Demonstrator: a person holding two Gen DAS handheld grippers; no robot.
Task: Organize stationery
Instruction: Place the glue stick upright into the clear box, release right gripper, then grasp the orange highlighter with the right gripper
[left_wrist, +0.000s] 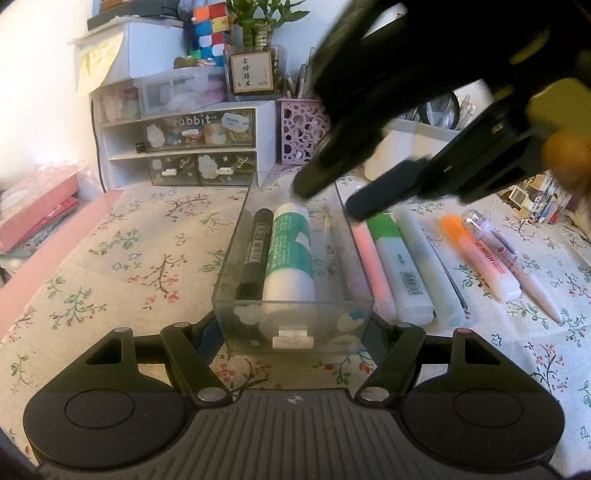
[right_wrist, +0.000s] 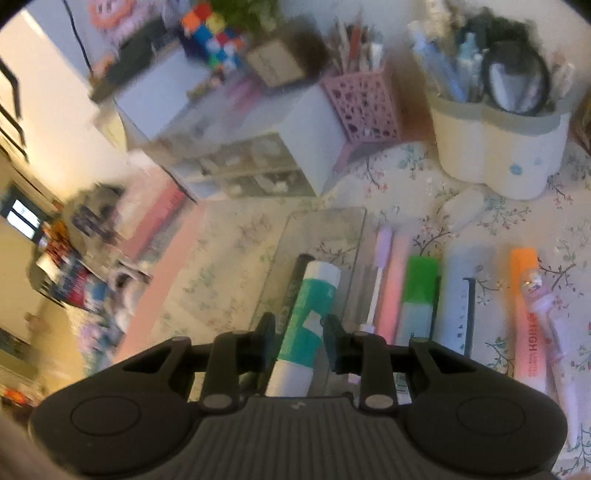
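Note:
A clear plastic drawer box (left_wrist: 236, 258) lies on the floral tablecloth. In it lie a black marker (left_wrist: 255, 251) and a white and green glue stick (left_wrist: 290, 254). My left gripper (left_wrist: 293, 328) is shut on the box's near end. My right gripper (left_wrist: 328, 201) hovers open over the box's far end. In the right wrist view its fingers (right_wrist: 267, 332) stand open on either side of the glue stick (right_wrist: 310, 317), just above it in the box (right_wrist: 280, 251). Highlighters lie right of the box: pink (left_wrist: 373, 266), green (left_wrist: 400, 258), pale blue (left_wrist: 432, 266), orange (left_wrist: 480, 254).
A white drawer organizer (left_wrist: 177, 144) stands at the back, a pink perforated pen cup (left_wrist: 299, 129) beside it and a cream pen holder (right_wrist: 495, 136) to the right. A pale pen (left_wrist: 532, 280) lies at far right. Pink books (left_wrist: 40, 214) lie at left.

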